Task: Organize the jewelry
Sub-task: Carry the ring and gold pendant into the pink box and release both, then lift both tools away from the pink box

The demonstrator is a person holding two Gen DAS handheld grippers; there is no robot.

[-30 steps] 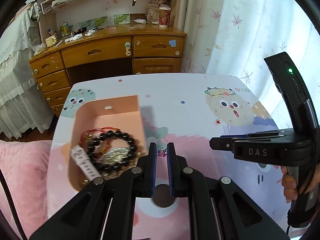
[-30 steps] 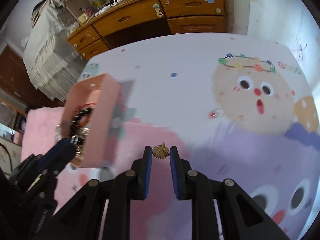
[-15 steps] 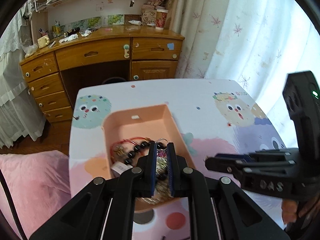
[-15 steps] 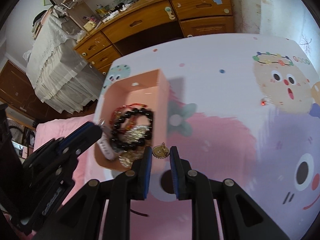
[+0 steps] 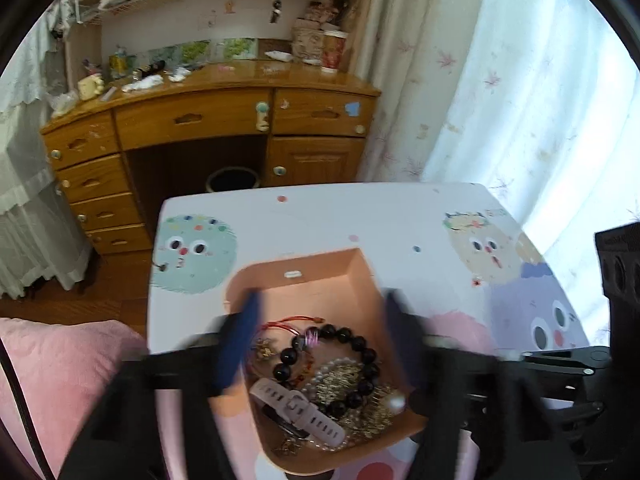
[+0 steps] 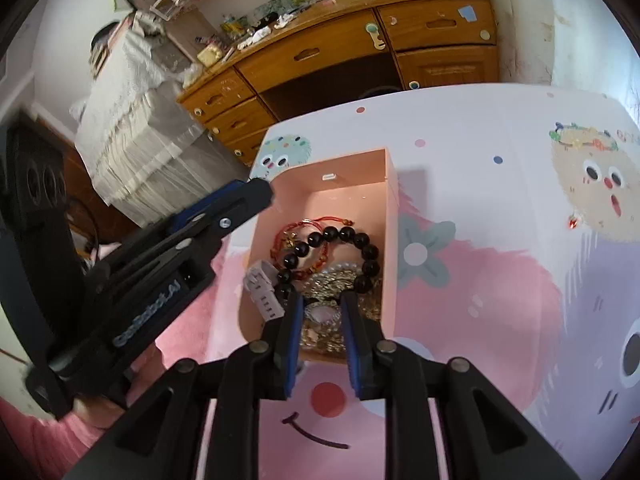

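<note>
Step in hand: dropping pieces into the pink box [image 6: 390,216] on the desk [image 6: 500,280]. Left gripper [image 5: 318,340] hovers over it, fingers wide apart, blurred, holding nothing. Right gripper [image 6: 320,312] is over the near end, fingers parted, empty. Box holds a black bead bracelet [image 6: 336,258], red cord [image 6: 304,226], watch strap [image 5: 300,412], gold chains. Next likely target: the small red earring [image 6: 573,222] on the desk, calling for a fine pinch.
</note>
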